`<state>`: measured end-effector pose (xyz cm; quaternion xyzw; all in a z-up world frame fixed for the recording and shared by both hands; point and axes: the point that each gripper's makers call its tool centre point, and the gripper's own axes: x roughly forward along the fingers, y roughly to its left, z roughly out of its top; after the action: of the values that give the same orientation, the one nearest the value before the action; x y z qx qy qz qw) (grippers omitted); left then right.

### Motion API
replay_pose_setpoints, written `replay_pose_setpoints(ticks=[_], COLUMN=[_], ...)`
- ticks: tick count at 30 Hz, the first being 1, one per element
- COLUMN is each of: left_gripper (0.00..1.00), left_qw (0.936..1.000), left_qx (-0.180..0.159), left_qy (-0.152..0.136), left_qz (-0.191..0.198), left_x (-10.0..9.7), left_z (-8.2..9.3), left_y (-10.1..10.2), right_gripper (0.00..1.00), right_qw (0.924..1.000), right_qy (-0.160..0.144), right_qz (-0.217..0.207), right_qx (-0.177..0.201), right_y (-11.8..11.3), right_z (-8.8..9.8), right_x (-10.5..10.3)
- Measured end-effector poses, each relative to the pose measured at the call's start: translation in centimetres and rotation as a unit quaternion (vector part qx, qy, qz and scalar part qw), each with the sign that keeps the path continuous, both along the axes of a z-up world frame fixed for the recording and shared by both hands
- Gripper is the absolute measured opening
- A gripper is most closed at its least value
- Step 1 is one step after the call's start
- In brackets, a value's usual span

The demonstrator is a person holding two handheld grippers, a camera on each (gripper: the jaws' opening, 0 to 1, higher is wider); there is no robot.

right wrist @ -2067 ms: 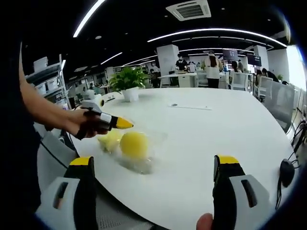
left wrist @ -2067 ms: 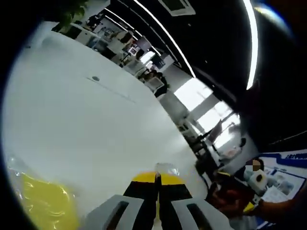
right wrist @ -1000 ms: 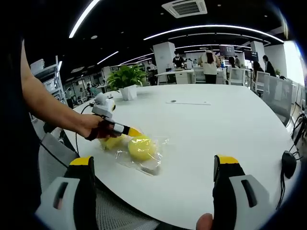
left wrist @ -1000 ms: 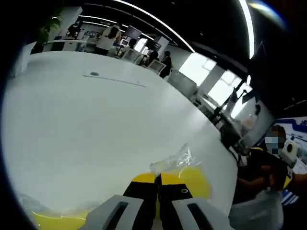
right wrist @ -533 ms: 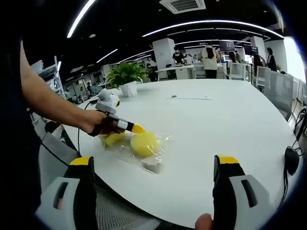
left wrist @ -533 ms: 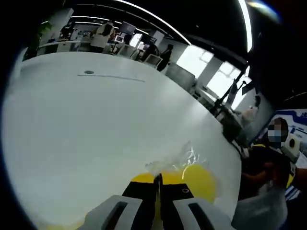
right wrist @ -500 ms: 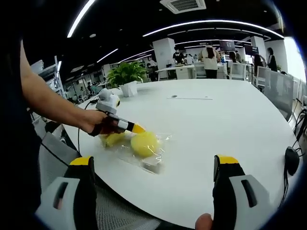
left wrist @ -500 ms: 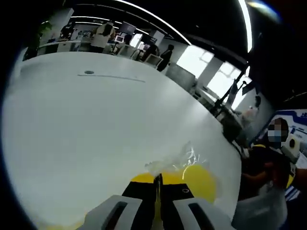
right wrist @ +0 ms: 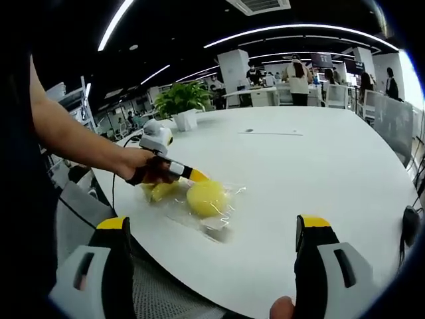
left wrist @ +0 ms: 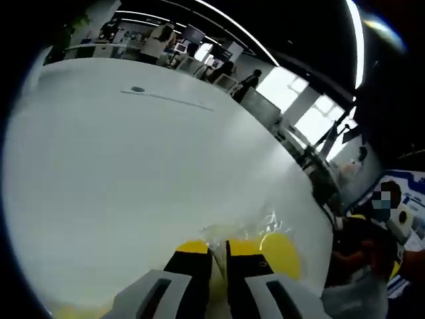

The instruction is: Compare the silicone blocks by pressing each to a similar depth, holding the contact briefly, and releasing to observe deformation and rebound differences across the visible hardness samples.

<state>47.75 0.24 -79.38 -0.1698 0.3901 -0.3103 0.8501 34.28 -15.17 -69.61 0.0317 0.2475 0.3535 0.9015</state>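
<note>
Opened a hair since half a second ago: left tool [left wrist: 219, 256], slim gap, tip on bagged yellow blocks [right wrist: 206, 197] on counter [right wrist: 319, 173]. Press straight, match depth, hold, release. Right tool [right wrist: 212, 232] wide open, idle.

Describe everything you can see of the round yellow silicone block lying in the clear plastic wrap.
The round yellow silicone block is a smooth, matte, dome-like lump of plain yellow. It lies on the white table near its front edge, inside crinkled clear plastic wrap that spreads flat around it. A second, smaller yellow block sits close beside it in the wrap. The left gripper, nearly closed, has its yellow tip at the round block's upper edge; whether it presses in, I cannot tell. No dent shows.
</note>
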Motion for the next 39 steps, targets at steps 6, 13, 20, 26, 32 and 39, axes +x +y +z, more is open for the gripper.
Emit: replay_pose_setpoints(ticks=[6, 13, 20, 26, 32, 39], left_gripper=[0.25, 0.51, 0.68, 0.78, 0.92, 1.00], left_qw=[0.9981, 0.9979, 0.9917, 0.9828, 0.9769, 0.9721], left_qx=[0.027, -0.005, -0.019, 0.006, 0.004, 0.058], left_qy=[-0.010, -0.048, -0.120, -0.184, -0.212, -0.227], left_qz=[0.055, 0.043, 0.044, 0.020, 0.023, 0.002], left_x=[1.7, 1.8, 1.8, 1.3, 0.5, -2.6], left_z=[0.2, 3.6, 8.1, 12.7, 16.0, 15.8], left_y=[2.1, 3.0, 6.1, 8.6, 11.3, 13.5], right_gripper=[0.97, 0.97, 0.97, 0.97, 0.97, 0.97], right_qw=[1.0000, 1.0000, 0.9999, 0.9997, 0.9993, 0.9995], right_qy=[-0.001, -0.007, -0.013, -0.020, -0.030, -0.031], right_qz=[-0.007, -0.005, 0.007, 0.012, 0.019, 0.007], right_qx=[0.001, -0.003, -0.006, -0.006, -0.012, -0.006], right_y=[-0.6, -0.3, 0.5, 0.7, 0.6, 0.3], right_z=[0.0, 0.2, 0.6, 1.2, 1.6, 1.9], right_x=[0.0, 0.3, 1.2, 2.0, 2.5, 2.7])
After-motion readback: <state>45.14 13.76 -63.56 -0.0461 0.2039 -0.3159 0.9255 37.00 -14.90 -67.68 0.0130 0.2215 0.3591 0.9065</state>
